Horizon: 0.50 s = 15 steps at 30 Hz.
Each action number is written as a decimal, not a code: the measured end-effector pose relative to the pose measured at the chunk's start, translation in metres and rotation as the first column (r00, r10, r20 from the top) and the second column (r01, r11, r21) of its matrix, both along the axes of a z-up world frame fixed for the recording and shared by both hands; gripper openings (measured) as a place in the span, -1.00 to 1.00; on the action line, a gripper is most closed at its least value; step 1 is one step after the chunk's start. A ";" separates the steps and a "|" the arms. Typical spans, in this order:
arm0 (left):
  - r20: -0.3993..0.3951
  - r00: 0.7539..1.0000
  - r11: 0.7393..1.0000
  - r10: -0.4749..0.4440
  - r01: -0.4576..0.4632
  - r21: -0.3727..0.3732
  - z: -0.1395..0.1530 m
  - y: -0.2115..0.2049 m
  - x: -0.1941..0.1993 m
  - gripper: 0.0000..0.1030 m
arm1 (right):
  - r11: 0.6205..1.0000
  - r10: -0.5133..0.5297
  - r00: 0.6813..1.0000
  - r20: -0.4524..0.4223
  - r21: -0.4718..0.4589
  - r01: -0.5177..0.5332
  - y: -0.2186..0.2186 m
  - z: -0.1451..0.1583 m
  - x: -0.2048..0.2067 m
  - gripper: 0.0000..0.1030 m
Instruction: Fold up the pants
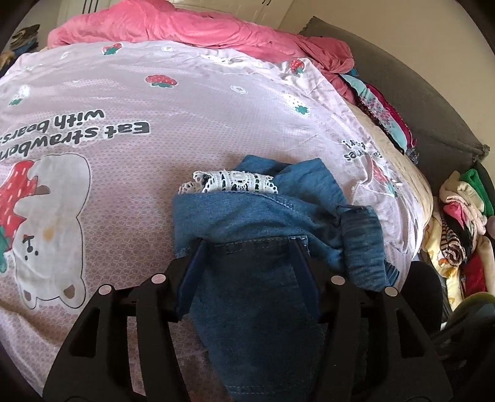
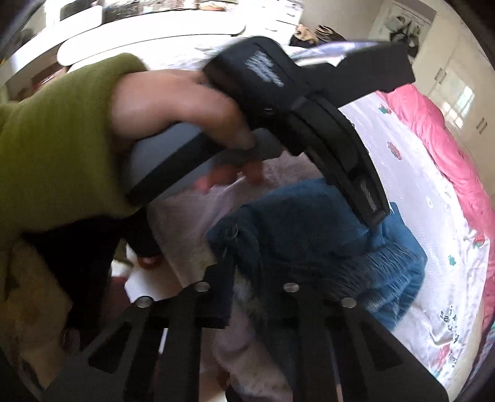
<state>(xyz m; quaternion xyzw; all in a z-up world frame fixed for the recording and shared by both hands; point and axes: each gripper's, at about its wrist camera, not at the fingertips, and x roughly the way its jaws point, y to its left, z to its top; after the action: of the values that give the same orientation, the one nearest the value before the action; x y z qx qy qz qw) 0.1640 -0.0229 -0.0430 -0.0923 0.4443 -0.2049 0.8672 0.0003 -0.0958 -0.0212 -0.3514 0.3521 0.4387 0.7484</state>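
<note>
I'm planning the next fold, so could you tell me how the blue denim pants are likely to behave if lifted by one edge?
The denim pants would probably flop and drape, since they already lie bunched in soft folds on the strawberry bedsheet. The white lace trim looks delicate and may snag. The ribbed waistband looks elastic, so it could stretch when pulled.

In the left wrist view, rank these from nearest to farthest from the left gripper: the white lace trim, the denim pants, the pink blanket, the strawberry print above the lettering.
1. Denim pants, lying between the open fingers of the left gripper.
2. White lace trim, just ahead on the pants.
3. Strawberry print, farther up the sheet, left of center.
4. Pink blanket, bunched at the far edge.
</note>
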 end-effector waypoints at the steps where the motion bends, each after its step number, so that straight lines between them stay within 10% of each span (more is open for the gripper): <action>1: 0.000 1.000 1.000 -0.001 0.001 -0.001 0.000 0.000 0.000 -0.04 | 1.000 0.005 1.000 -0.012 -0.008 -0.005 -0.006 -0.001 -0.004 -0.87; 15: 0.013 1.000 1.000 -0.003 0.003 -0.010 0.000 -0.001 0.001 0.07 | 0.977 -0.128 0.978 -0.166 0.148 0.153 -0.031 -0.018 0.005 -0.54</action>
<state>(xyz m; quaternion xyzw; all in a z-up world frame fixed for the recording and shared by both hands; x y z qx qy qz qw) 0.1648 -0.0241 -0.0428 -0.0948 0.4379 -0.2092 0.8692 0.0052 -0.1270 -0.0397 -0.2292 0.3970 0.4377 0.7735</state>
